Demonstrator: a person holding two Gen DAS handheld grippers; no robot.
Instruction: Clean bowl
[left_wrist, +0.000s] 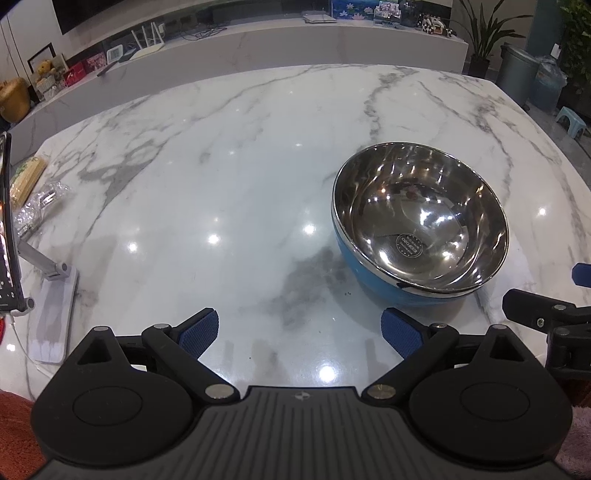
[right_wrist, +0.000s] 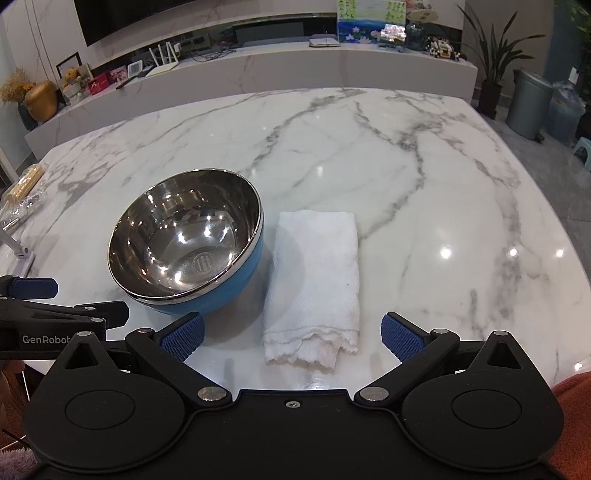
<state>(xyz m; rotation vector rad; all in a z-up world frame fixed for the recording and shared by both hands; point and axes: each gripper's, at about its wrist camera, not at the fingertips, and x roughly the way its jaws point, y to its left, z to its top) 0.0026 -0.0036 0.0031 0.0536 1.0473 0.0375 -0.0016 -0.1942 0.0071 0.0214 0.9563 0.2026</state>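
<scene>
A: Why is your right gripper (right_wrist: 291, 338) spread wide and empty?
B: It lines up on the folded cloth (right_wrist: 314, 284) just beside the bowl (right_wrist: 186, 245). Your left gripper (left_wrist: 300, 332), equally wide, waits near the bowl to steady it.

A bowl (right_wrist: 186, 243) with a polished steel interior and a blue outer shell is resting upright on the marble table (right_wrist: 424, 192), left of centre in the right wrist view. Its rim is unobstructed, and a round label (left_wrist: 409, 244) is showing on the inner floor. A white cloth (right_wrist: 314, 280), folded into a long rectangle, is lying flat just beside the bowl on its right, with its frayed end facing the near edge.
</scene>
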